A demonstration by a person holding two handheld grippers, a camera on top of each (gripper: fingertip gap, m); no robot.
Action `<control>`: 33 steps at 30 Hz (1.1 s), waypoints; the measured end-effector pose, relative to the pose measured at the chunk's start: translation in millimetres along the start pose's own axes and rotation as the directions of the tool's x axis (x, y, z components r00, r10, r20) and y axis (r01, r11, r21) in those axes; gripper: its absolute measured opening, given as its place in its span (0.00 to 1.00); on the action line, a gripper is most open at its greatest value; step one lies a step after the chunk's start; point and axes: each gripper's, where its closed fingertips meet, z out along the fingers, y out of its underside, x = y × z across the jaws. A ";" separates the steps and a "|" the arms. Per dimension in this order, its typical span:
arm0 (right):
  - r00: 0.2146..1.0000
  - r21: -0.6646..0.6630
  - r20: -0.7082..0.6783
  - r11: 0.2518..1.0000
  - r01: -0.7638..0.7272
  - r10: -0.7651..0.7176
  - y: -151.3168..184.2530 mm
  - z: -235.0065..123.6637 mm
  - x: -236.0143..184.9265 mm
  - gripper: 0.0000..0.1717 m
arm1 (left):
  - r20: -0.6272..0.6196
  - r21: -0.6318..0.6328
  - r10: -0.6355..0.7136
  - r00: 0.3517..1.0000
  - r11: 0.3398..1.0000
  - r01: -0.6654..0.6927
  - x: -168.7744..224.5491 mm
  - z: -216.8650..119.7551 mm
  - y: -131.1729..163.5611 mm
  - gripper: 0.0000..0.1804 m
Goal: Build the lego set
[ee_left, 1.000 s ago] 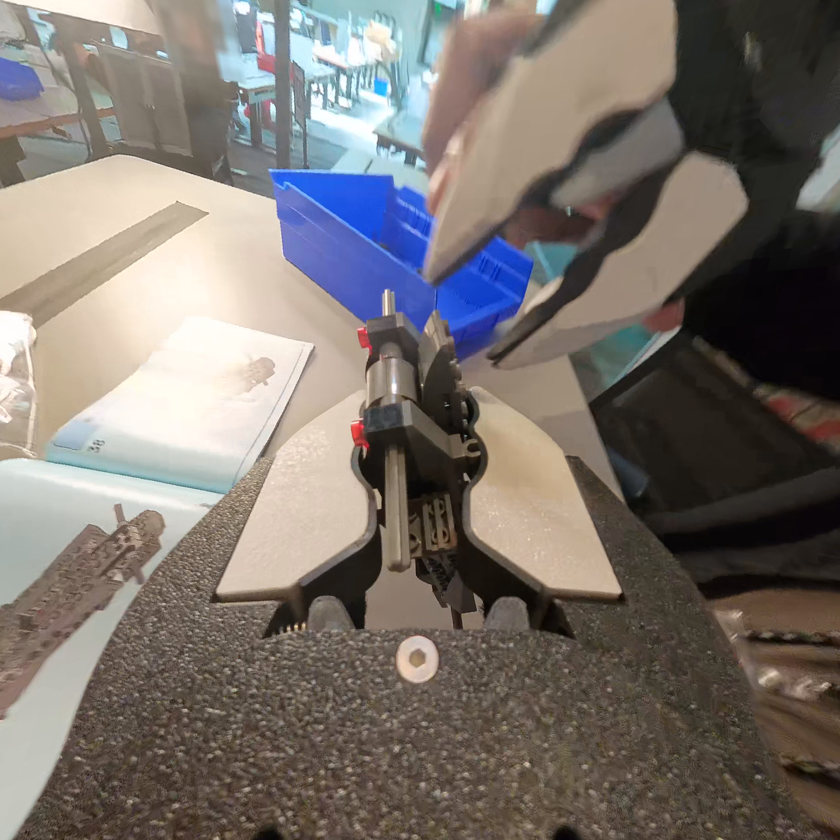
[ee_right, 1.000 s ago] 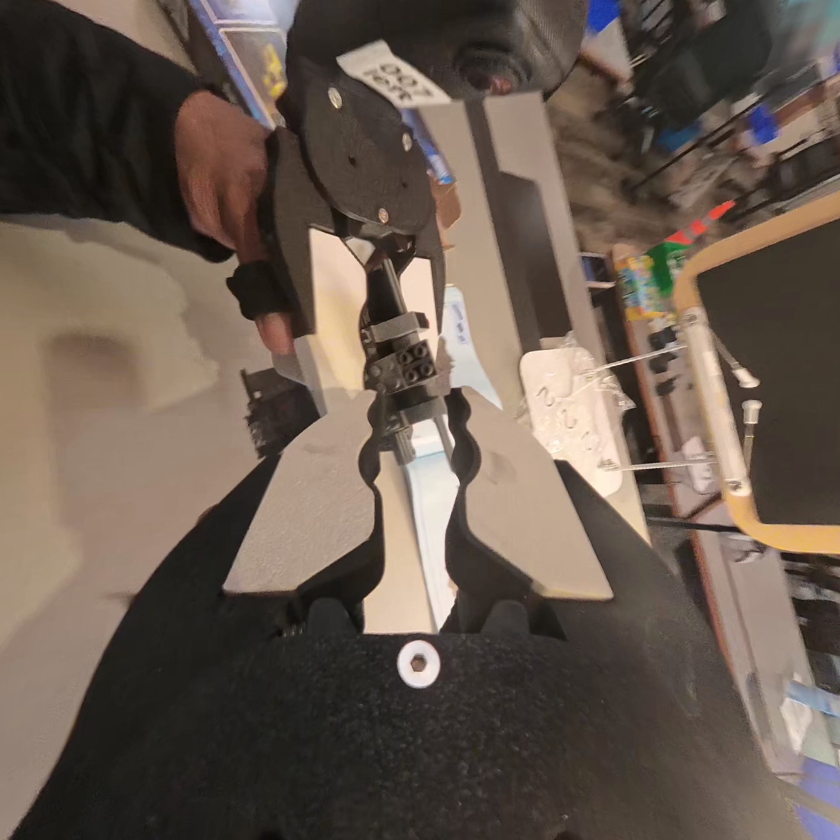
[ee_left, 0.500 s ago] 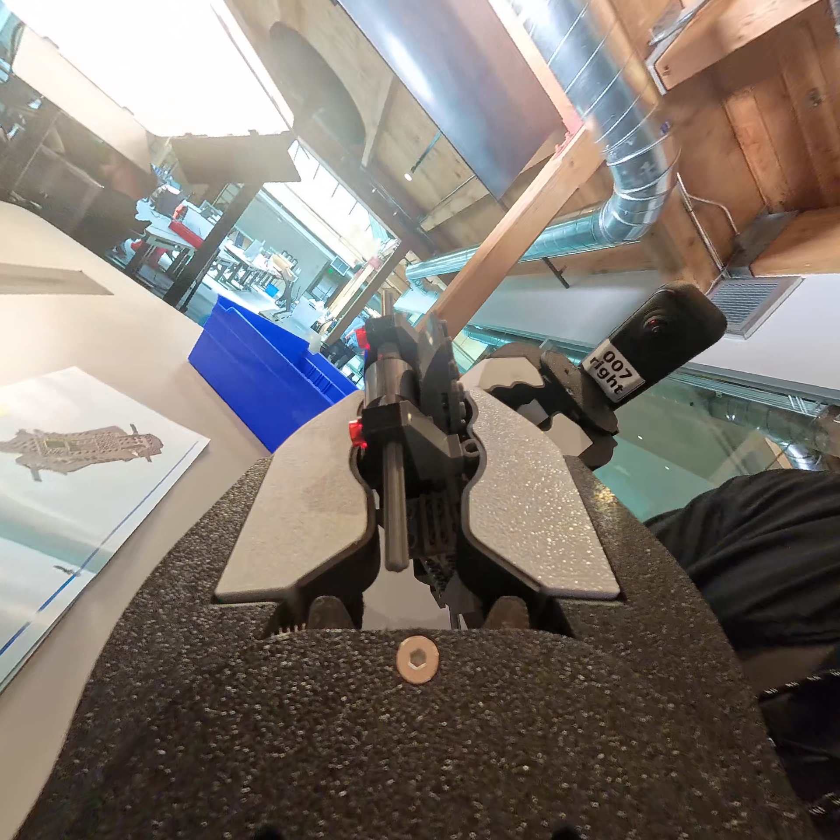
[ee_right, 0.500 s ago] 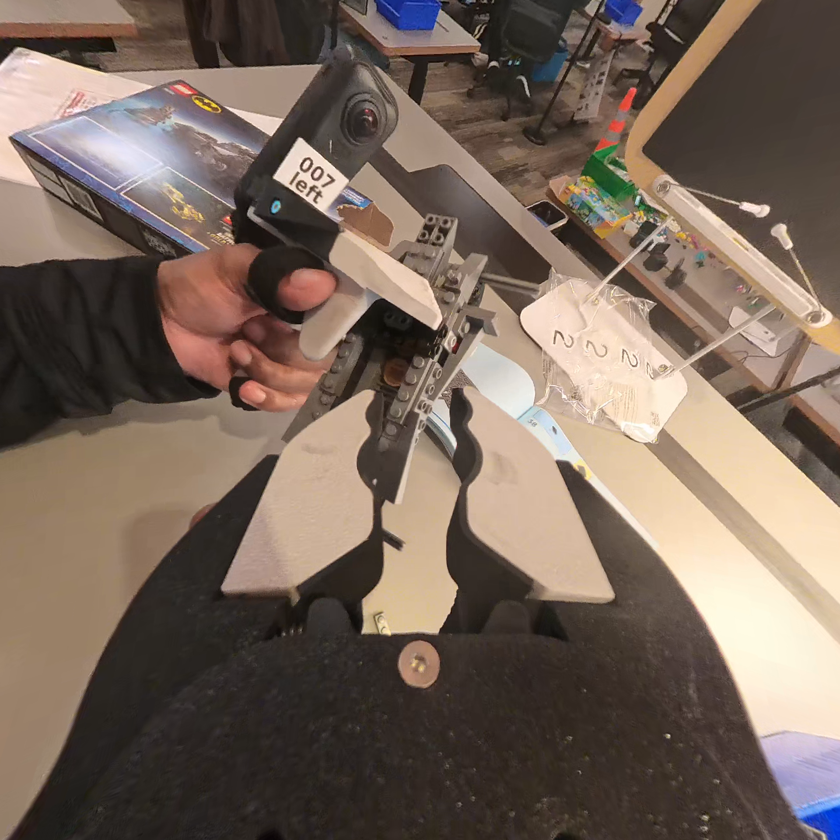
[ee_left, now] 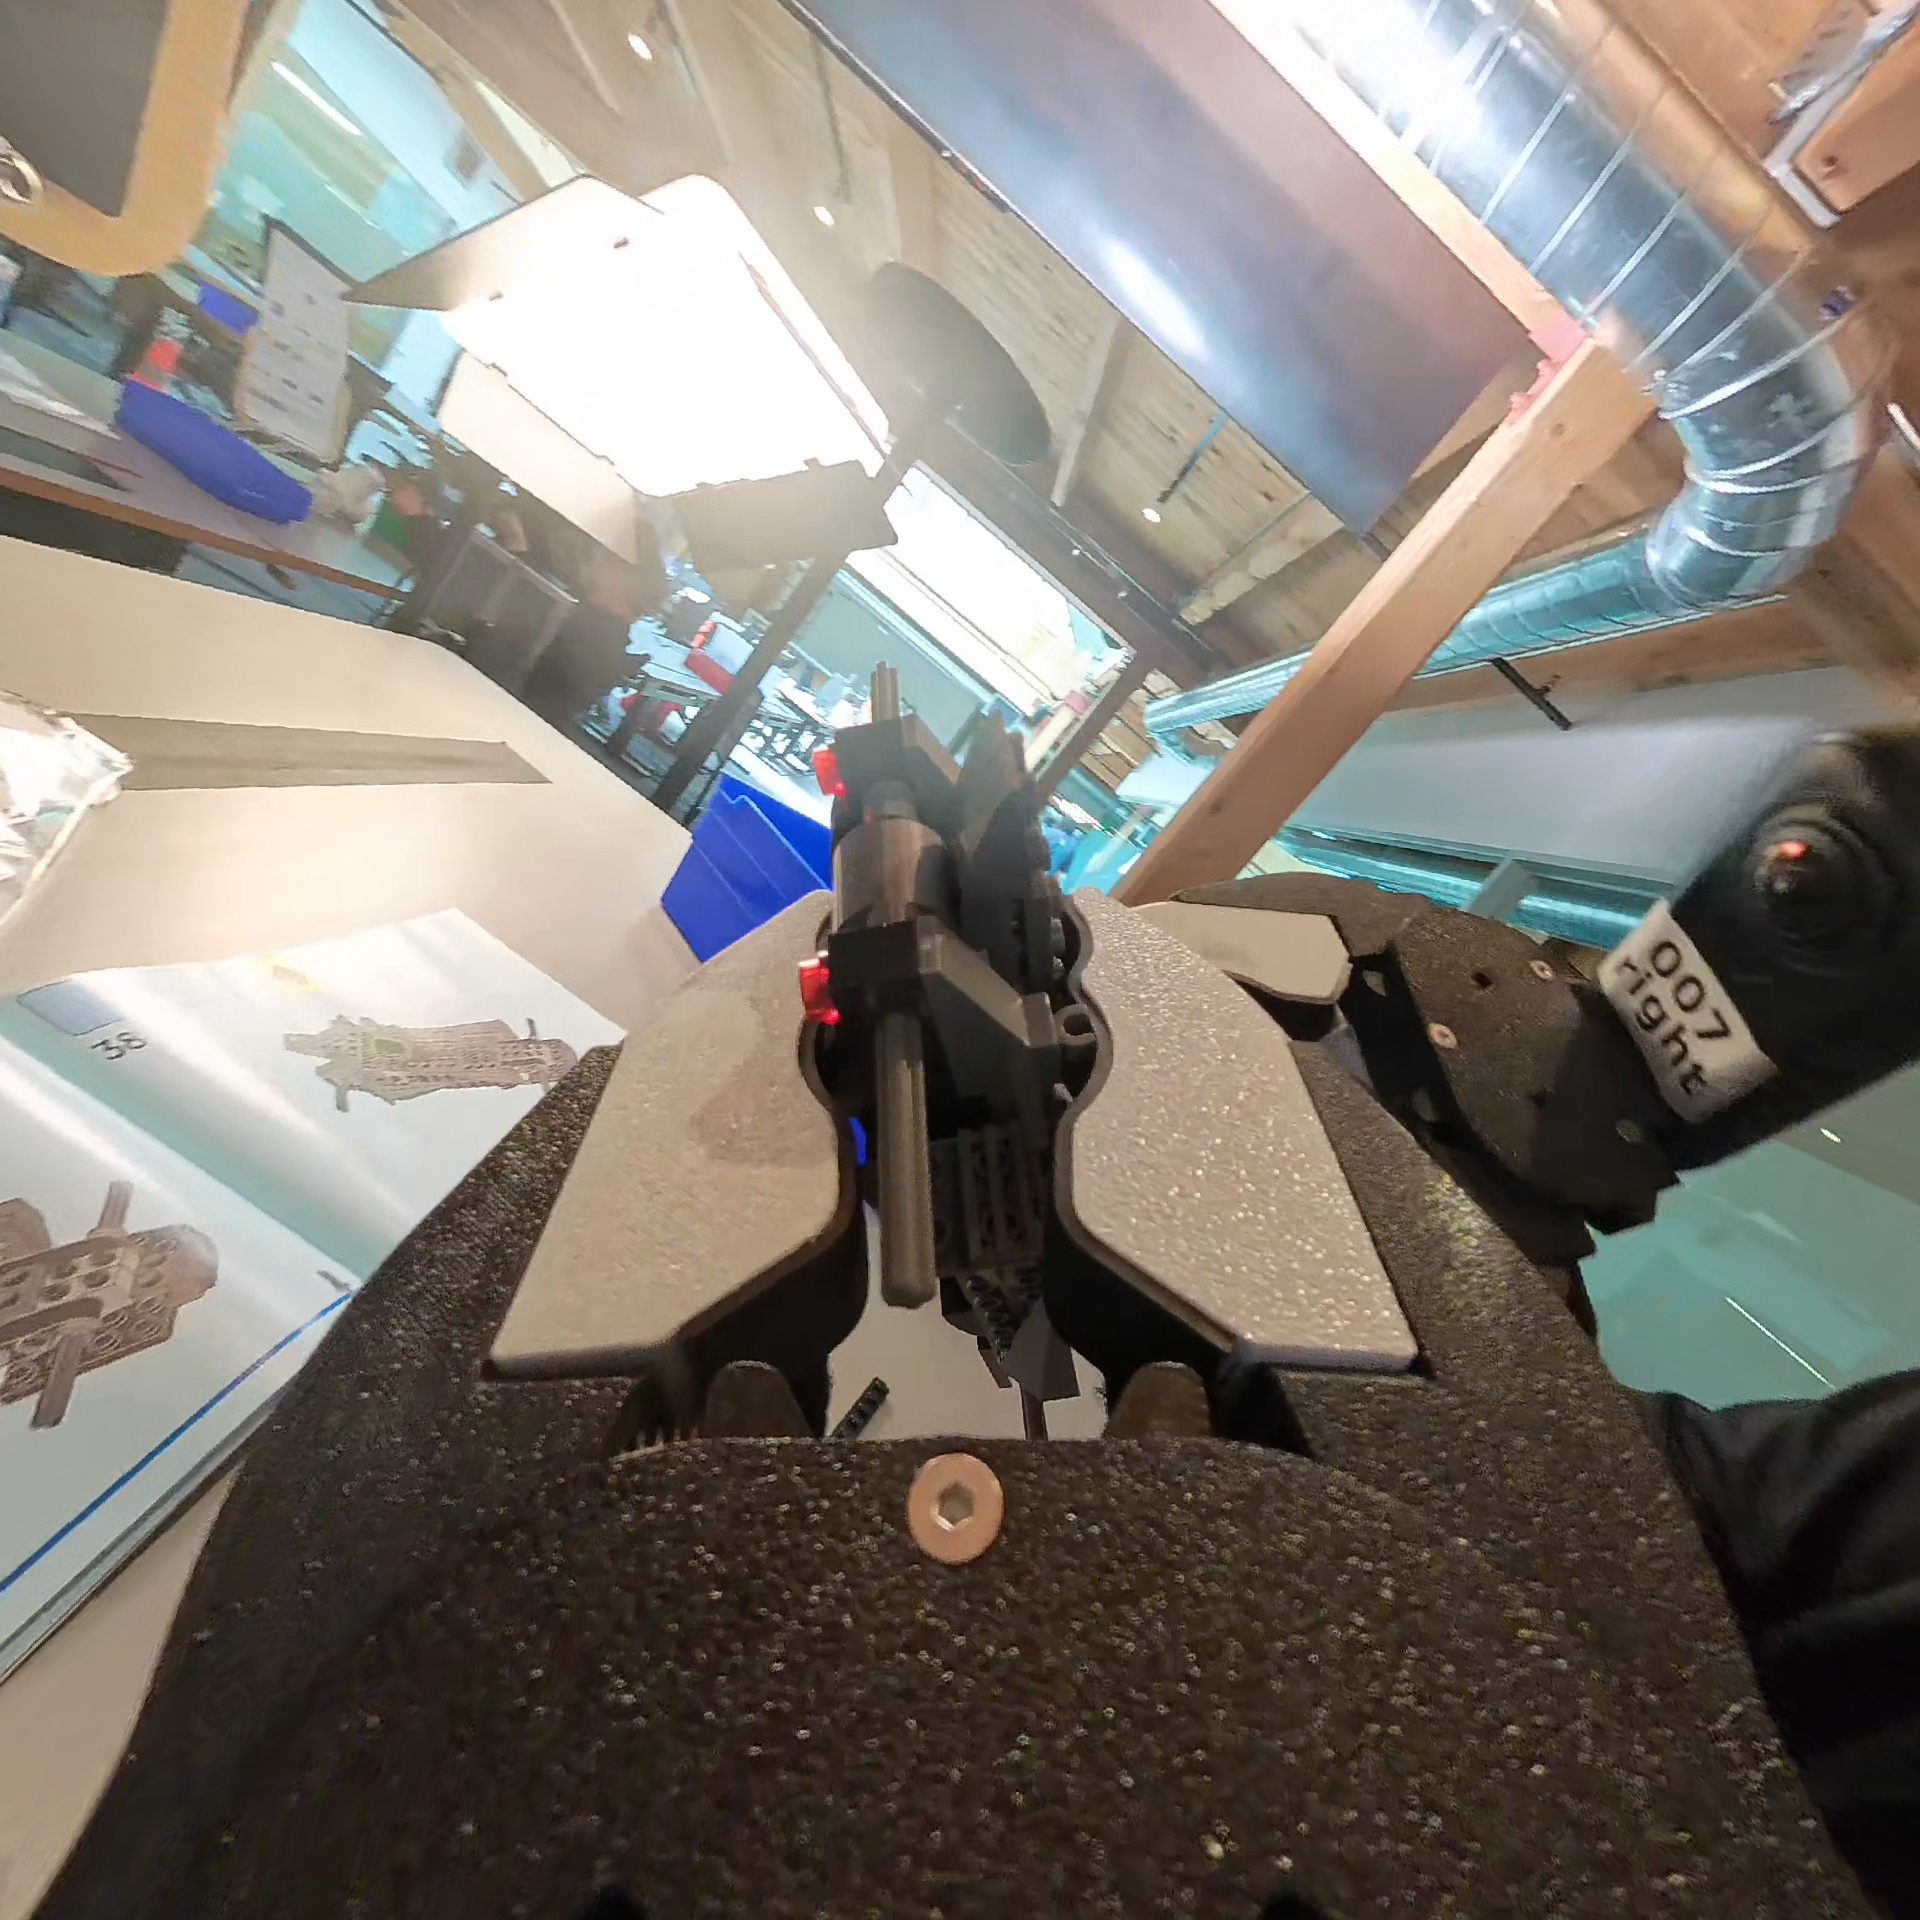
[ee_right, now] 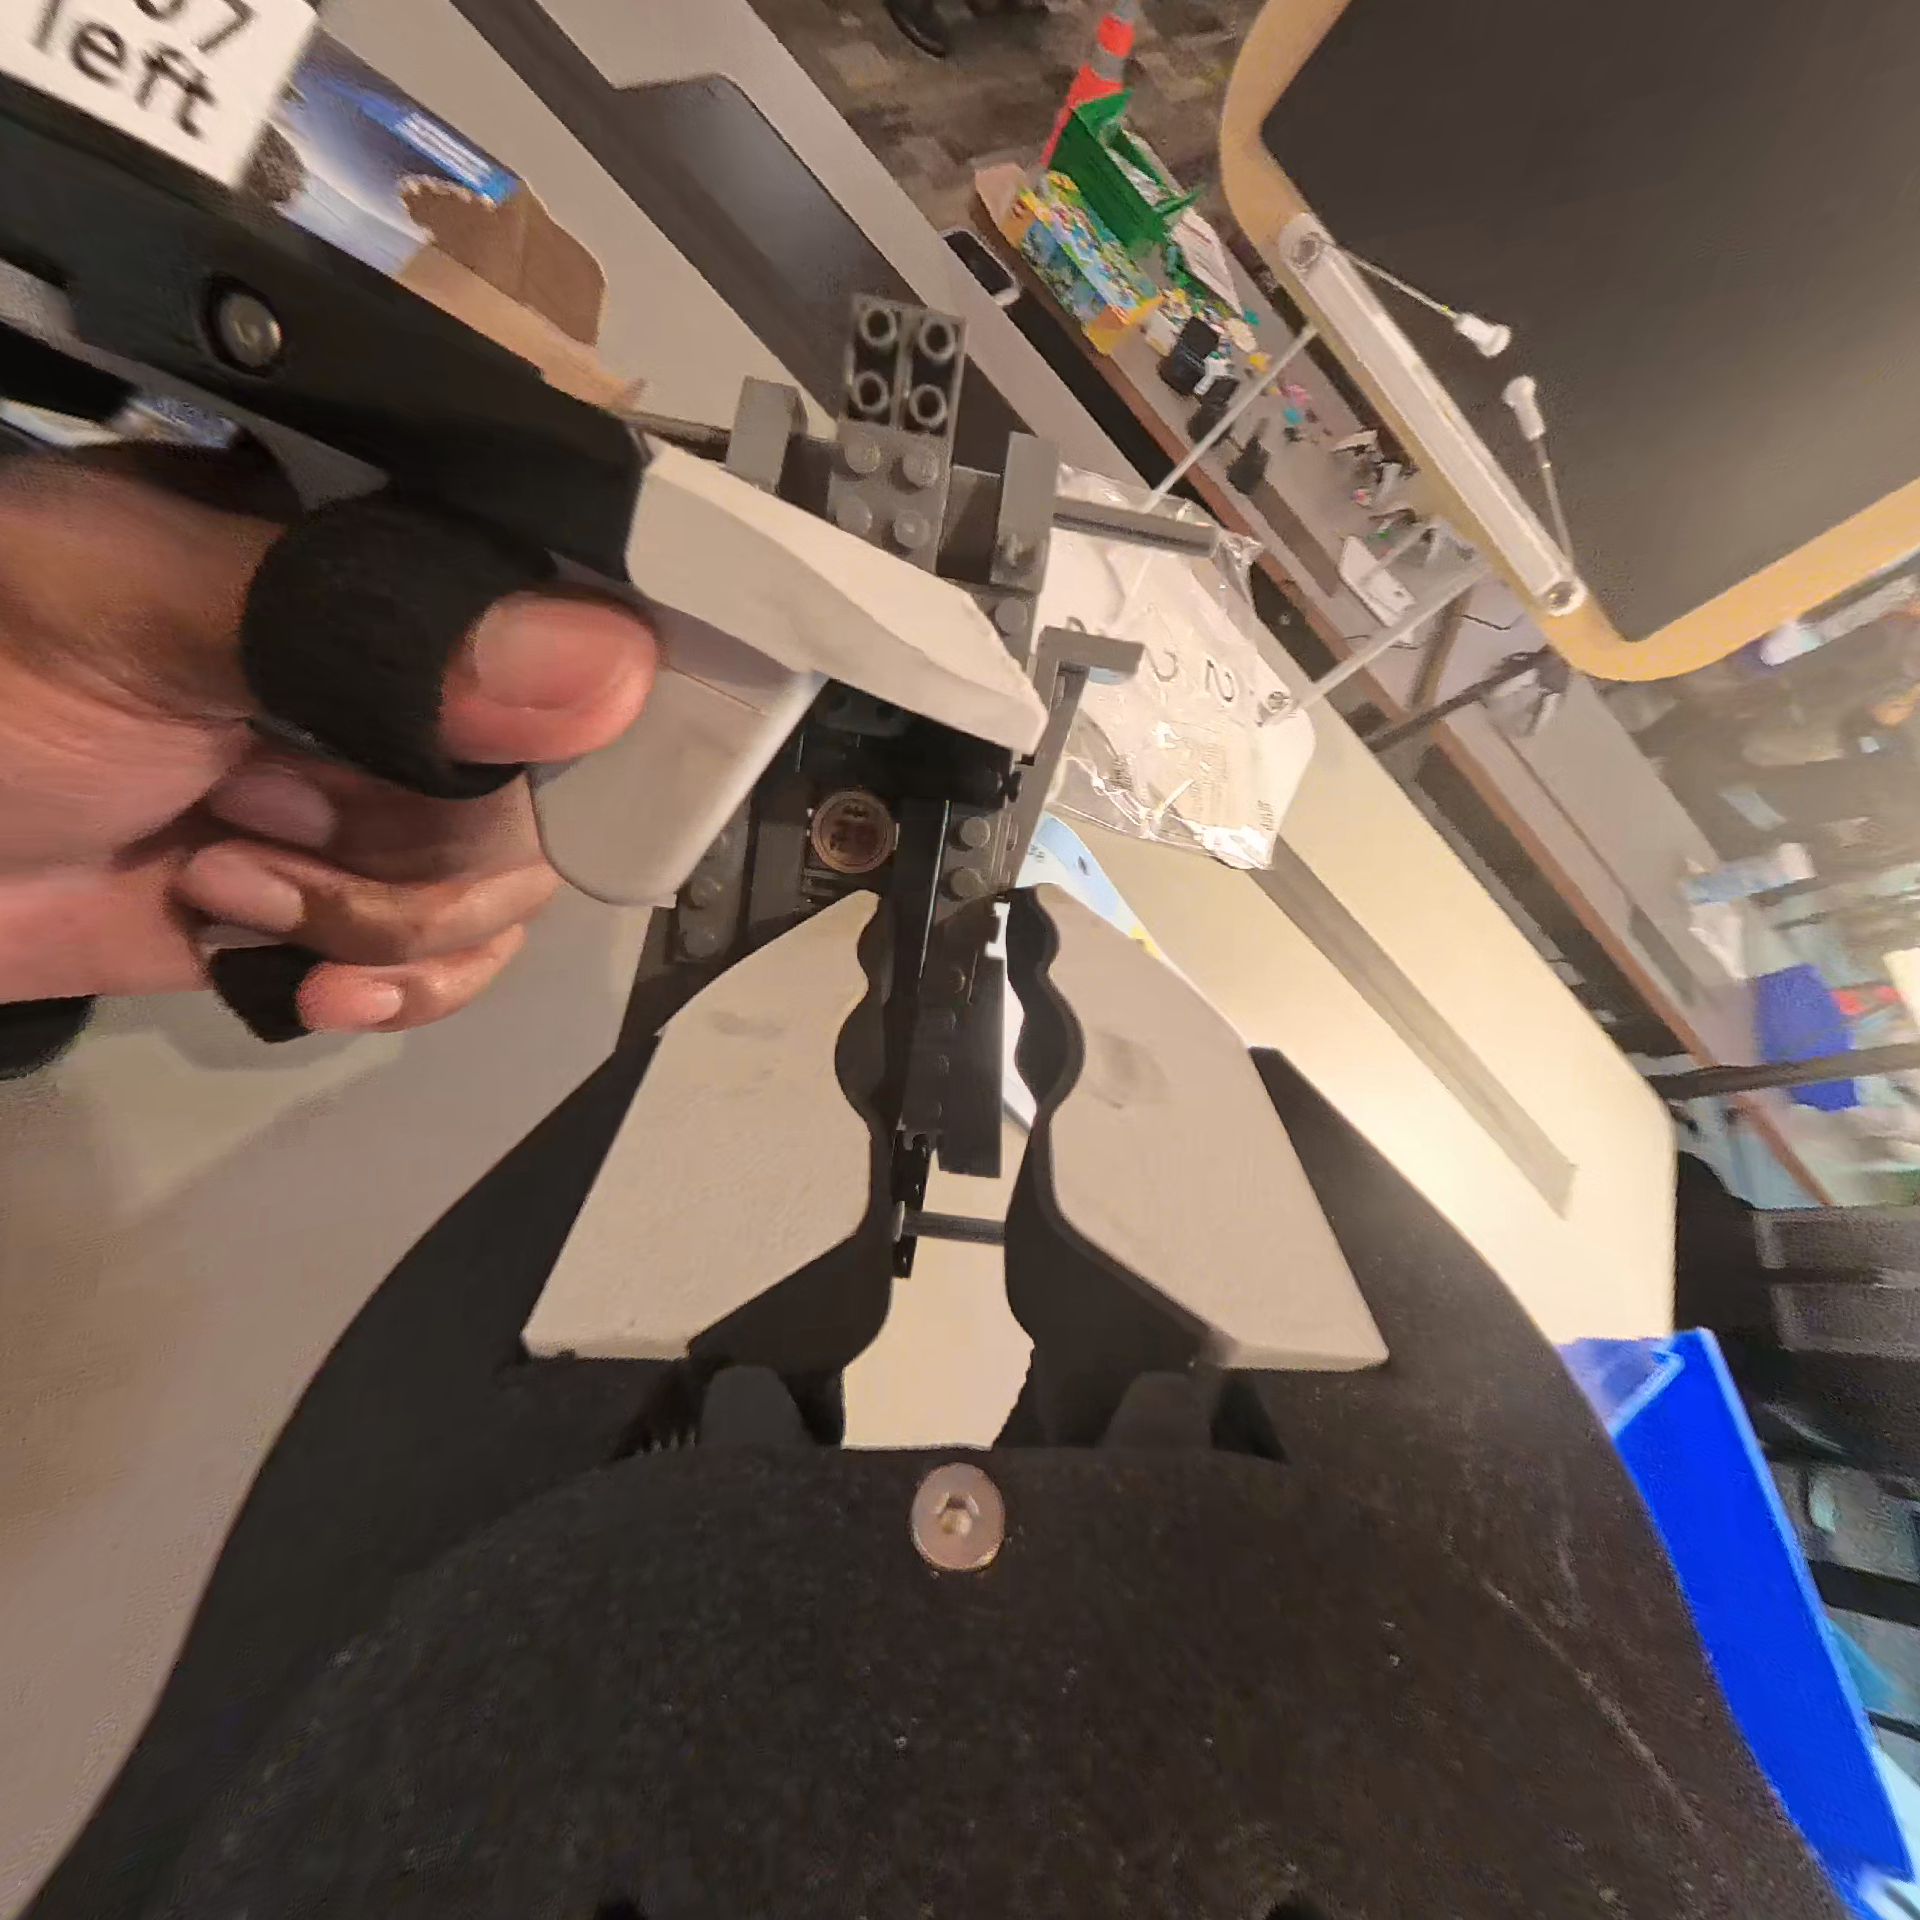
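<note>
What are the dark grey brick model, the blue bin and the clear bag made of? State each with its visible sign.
Dark grey brick model: looks like hard moulded plastic, semi-matte; round studs and crisp edges show it.
Blue bin: probably rigid plastic, smooth with a slight sheen; ribbed walls.
Clear bag: apparently thin plastic film, glossy; it is see-through and crinkled with bright glints.

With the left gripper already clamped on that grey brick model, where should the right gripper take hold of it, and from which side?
Probably the long dark studded strip running down from the brick model toward the right gripper. Come end-on from below, fingers either side of its flat faces: it is narrow, straight and clear of the left gripper, which covers the model's middle from the left.
</note>
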 end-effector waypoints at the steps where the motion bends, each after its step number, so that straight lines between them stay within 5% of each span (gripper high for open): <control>1: 1.000 -0.005 -0.020 1.000 0.021 -0.021 0.0 1.3 0.4 0.12 | 0.021 0.009 -0.003 1.000 1.000 0.003 -2.1 -0.1 -0.2 0.21; 21: 0.999 -0.003 0.039 1.000 0.015 -0.015 0.1 3.6 2.9 0.07 | 0.041 0.045 0.032 0.999 0.998 -0.033 -5.3 -1.8 -0.3 0.20; 33: 0.926 0.048 0.239 0.949 -0.311 0.292 7.5 9.9 9.3 0.06 | -0.045 -0.045 0.052 0.998 0.998 -0.054 6.5 4.6 6.5 0.39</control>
